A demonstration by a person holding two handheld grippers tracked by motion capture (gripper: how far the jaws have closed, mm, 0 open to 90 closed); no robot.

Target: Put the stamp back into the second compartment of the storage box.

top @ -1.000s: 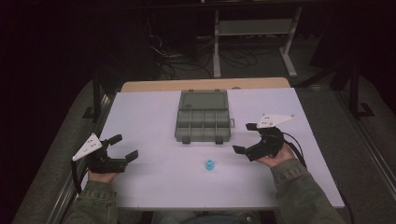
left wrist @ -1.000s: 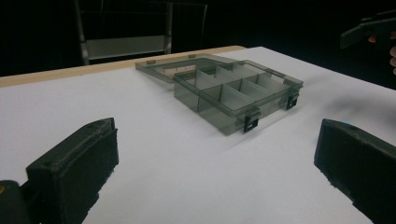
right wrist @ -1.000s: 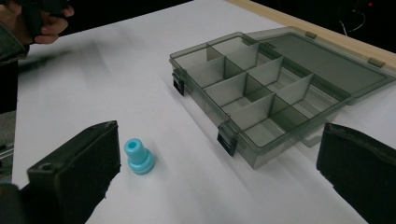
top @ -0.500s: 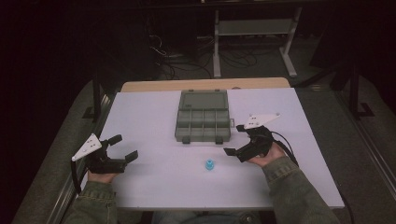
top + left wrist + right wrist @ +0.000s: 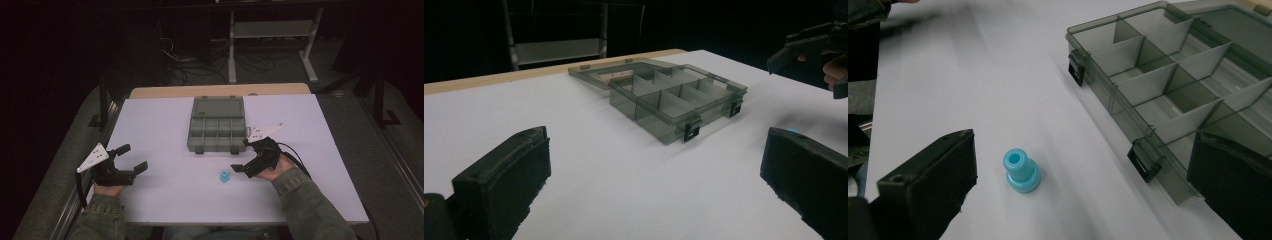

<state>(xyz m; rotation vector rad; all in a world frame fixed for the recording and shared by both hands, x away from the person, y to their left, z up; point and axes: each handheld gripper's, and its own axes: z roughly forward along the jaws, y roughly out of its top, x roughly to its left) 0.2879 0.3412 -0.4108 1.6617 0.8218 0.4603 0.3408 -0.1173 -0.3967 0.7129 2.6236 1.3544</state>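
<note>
We see the small blue plastic spool-shaped piece (image 5: 1021, 170) standing upright on the white table (image 5: 160, 120), hole upward, just before the smoky grey compartment box (image 5: 218, 125). Our right gripper (image 5: 246, 156) hovers beside it, jaws apart; our left gripper (image 5: 134, 159) gapes empty too.

Three cameras, as I see them from my station.
My high view looks forward and down over the table (image 5: 165, 200); both gripper views sit low and close, sharing the compartment box (image 5: 674, 97) (image 5: 1168, 85).
</note>
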